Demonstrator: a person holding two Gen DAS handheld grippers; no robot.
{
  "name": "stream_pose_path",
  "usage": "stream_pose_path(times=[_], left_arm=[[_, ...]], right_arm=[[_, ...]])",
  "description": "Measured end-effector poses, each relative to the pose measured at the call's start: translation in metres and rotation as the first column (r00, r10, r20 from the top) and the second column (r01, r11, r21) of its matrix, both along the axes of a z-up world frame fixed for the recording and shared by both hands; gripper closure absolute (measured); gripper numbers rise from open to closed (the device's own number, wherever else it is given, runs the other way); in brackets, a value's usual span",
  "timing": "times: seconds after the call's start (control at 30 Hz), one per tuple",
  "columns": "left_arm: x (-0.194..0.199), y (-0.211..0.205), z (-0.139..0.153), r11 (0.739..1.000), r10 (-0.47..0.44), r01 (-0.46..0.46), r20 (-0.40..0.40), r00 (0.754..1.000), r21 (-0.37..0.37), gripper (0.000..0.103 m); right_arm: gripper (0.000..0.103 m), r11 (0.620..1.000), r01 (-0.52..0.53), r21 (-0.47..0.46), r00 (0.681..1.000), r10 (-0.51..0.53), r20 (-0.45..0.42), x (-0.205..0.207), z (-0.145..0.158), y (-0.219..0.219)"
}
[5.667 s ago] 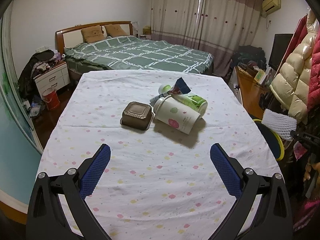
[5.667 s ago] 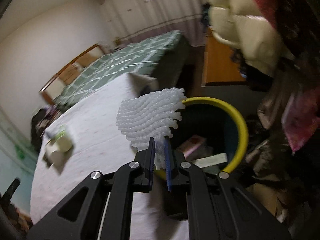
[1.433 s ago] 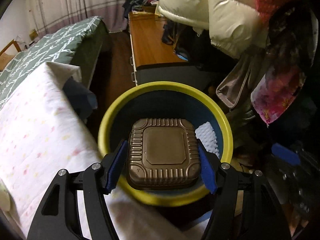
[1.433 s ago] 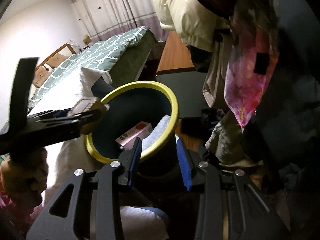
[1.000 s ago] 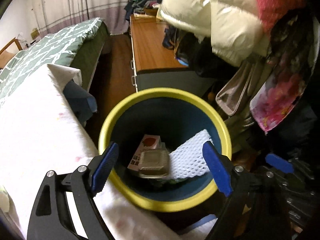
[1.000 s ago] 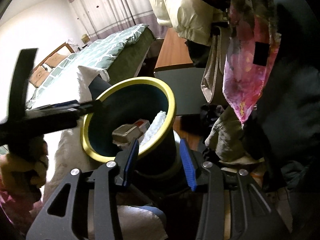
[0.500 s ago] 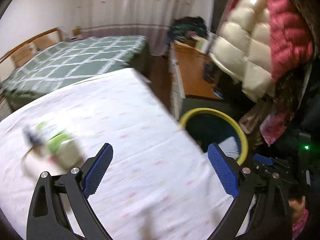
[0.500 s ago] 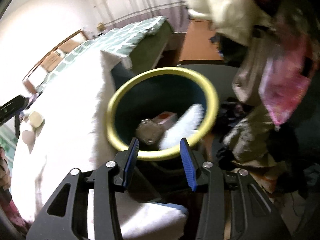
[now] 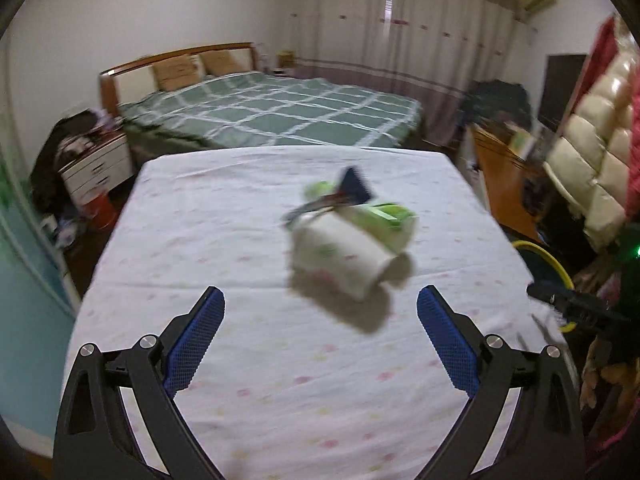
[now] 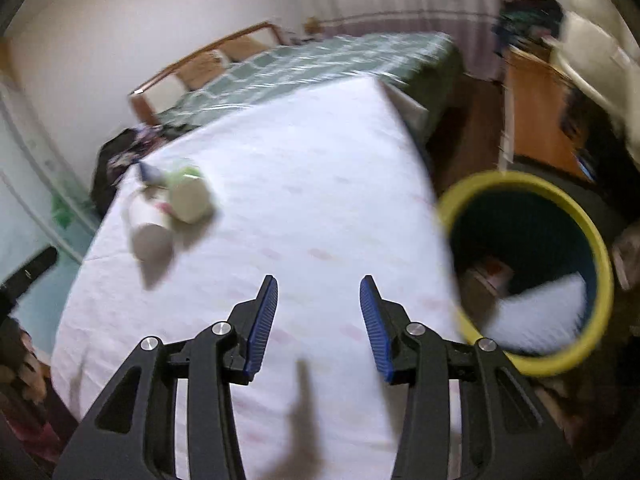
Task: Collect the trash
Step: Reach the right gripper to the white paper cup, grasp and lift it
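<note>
The left tool (image 9: 318, 334) hangs over the cloth-covered table (image 9: 224, 216) with its blue pads spread wide apart and nothing between them. Ahead, toward 12 o'clock, a white paper cup (image 9: 344, 254) lies on its side, touching a green-labelled container (image 9: 390, 218) and a blue-tipped wrapper (image 9: 352, 190) behind it. The right tool (image 10: 318, 322) is also apart and empty above the table. At its 3 o'clock stands the yellow-rimmed bin (image 10: 600, 264), holding white foam netting (image 10: 540, 316) and a small box (image 10: 490, 274).
</note>
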State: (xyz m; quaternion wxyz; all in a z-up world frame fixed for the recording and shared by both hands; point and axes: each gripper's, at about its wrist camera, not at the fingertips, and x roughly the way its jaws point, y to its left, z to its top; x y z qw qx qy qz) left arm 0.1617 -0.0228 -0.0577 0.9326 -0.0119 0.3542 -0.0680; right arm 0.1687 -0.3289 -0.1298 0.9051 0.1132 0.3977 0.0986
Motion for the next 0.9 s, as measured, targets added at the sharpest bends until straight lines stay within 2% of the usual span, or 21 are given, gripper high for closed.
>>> stream_pose_path(times=[0.17, 0.33, 0.5, 0.73, 0.9], left_arm=[[-0.007, 0.023, -0.01, 0.999, 0.046, -0.046, 0.007, 0.999, 0.023, 0.007], [-0.005, 0.025, -0.023, 0.999, 0.042, -0.042, -0.024, 0.999, -0.004, 0.007], [-0.002, 0.023, -0.032, 0.999, 0.033, -0.034, -0.035, 0.999, -0.016, 0.007], [0.002, 0.031, -0.041, 0.999, 0.04, -0.041, -0.049, 0.998, -0.028, 0.007], [0.004, 0.037, -0.048, 0.998, 0.048, -0.049, -0.057, 0.997, -0.029, 0.007]], right_arm=[[0.062, 0.99, -0.14, 0.004, 0.989, 0.139, 0.054, 0.033, 0.026, 0.06], [0.062, 0.97, -0.243, -0.027, 0.967, 0.245, 0.065, 0.071, 0.041, 0.116], [0.062, 0.959, -0.275, -0.064, 0.958, 0.279, 0.064, 0.101, 0.045, 0.15], [0.062, 0.953, -0.29, -0.083, 0.957, 0.291, 0.008, 0.137, 0.028, 0.179], [0.062, 0.95, -0.297, -0.096, 0.955, 0.297, -0.02, 0.147, 0.018, 0.19]])
